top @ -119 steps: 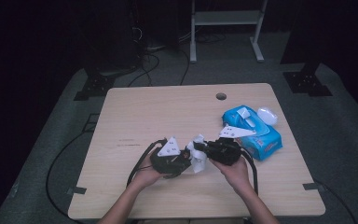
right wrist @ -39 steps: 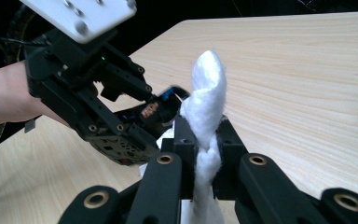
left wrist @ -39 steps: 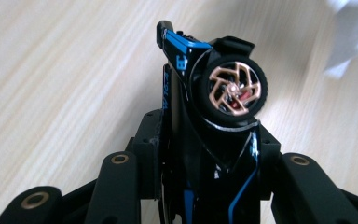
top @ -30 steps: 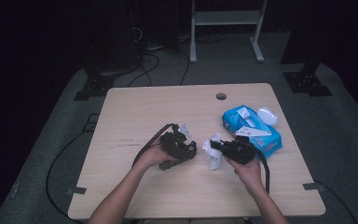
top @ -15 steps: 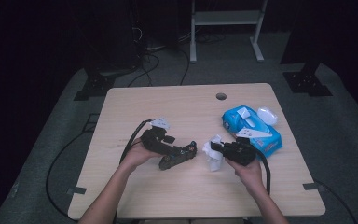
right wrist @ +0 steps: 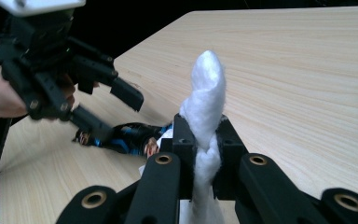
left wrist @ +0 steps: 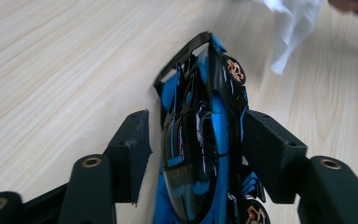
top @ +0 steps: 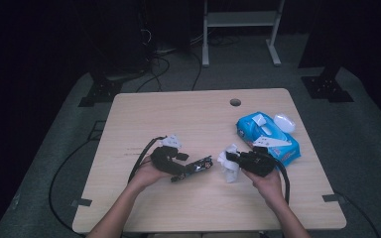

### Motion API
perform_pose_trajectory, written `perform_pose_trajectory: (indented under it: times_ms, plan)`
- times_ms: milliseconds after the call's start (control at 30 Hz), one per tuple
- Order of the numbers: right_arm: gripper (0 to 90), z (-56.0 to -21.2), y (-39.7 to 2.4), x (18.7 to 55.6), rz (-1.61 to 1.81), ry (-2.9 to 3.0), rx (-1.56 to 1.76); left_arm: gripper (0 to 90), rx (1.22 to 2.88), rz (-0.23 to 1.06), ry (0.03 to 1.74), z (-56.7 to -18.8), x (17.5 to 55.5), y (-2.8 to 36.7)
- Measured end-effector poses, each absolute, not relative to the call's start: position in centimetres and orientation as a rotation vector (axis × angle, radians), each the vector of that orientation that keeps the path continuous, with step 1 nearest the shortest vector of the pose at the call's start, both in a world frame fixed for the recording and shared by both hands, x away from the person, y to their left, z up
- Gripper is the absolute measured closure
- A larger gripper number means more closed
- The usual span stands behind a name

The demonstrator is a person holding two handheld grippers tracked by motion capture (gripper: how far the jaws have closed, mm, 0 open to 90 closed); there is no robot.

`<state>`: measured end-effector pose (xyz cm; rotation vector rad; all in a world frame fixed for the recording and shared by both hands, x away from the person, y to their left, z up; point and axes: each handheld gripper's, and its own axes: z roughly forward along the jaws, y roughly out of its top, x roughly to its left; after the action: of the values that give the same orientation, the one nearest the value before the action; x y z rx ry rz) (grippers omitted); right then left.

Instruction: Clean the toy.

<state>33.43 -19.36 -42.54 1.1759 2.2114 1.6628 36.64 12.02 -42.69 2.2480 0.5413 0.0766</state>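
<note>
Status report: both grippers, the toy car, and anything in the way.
Left gripper open, jaws just widened, astride toy car on table. Right gripper shut on tissue. Nothing in the way.

A small glossy toy car (left wrist: 200, 140), blue and black with bronze-spoked wheels, lies on the pale wooden tabletop a little left of the middle, nearer the person's edge than the far one. It rests tipped onto its side, its length running slantwise across the wood grain. A crumpled white tissue wipe (right wrist: 206, 116), twisted into a rope-like tuft, stands upright just right of the car, its lower part pinched, its rounded tip free above the table.
</note>
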Motion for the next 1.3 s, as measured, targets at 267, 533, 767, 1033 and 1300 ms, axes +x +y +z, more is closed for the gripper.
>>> perform_pose_trajectory:
  times_ms: [267,533,767,1033,1300]
  plan:
    - [81.4,-42.5,-19.5,33.2,1.627,2.231,1.163,38.1,2.342,0.185,0.458,-44.0,35.1,10.3]
    - [81.4,-43.0,-20.5,33.2,1.548,2.263,1.169,34.8,2.390,0.277,0.417,-45.1,34.4,8.5]
    - [81.3,-43.8,-21.6,33.1,1.479,2.298,1.196,27.1,2.360,0.308,0.426,-44.4,34.4,9.1]
    - [67.9,-44.9,-22.8,33.2,1.407,2.331,1.242,22.9,2.335,0.312,0.450,-44.0,34.6,10.5]
    - [47.1,-44.9,-23.1,32.6,1.273,2.371,1.199,22.1,2.311,0.335,0.480,-43.7,34.4,12.7]
